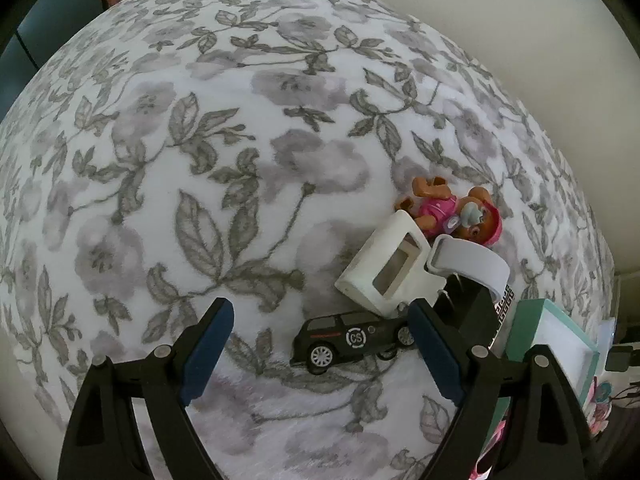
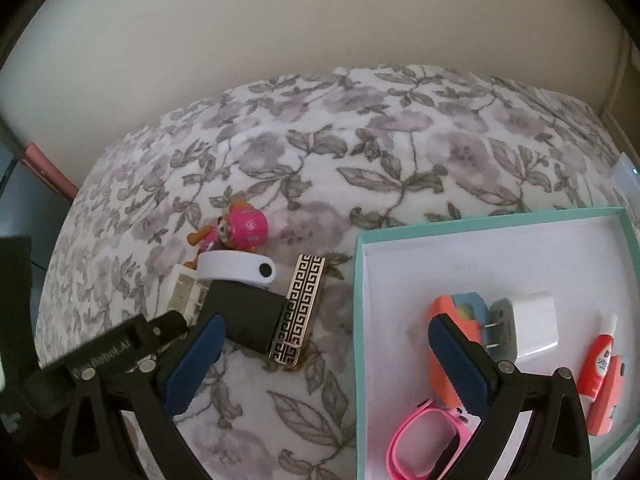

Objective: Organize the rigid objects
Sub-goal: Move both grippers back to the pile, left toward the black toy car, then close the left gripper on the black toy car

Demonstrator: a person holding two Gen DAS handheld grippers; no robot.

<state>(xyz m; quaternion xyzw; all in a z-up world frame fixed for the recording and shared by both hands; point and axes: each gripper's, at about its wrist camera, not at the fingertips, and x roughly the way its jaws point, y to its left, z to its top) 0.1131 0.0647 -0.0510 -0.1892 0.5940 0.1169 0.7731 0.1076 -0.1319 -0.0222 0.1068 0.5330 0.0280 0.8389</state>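
Left wrist view first: the left gripper (image 1: pixel 322 344) hangs with its jaws spread wide and nothing pinched, blue pads bare, pointing steeply down at the floral blanket (image 1: pixel 160 160). Right between the fingertips, lying on the blanket, sits a black toy car (image 1: pixel 344 338), its nose reaching to the right-hand pad. Just past it, a white plastic frame (image 1: pixel 384 270) lies tilted over the car's front end, and a white band (image 1: pixel 468 260) curls beside it. Farther still, the pink toy pup (image 1: pixel 452 212) lies on its back, touching the frame's far corner. Off to the right edge, the corner of a teal box (image 1: pixel 528 320) peeks in.

Over to the right wrist view: the right gripper (image 2: pixel 324 360) is also released, jaws apart, gripping nothing. Its left pad is over the blanket, its right pad over the teal box's near-left part. In the box: pink glasses (image 2: pixel 420 436) nearest, an orange toy (image 2: pixel 444 344), a white charger plug (image 2: pixel 528 328) and a small red tube (image 2: pixel 600 364). Left of the box on the blanket lie a black block (image 2: pixel 248 316) and, touching it, a black-and-gold patterned case (image 2: pixel 298 308). Behind them come the band and, farthest out, the pup.
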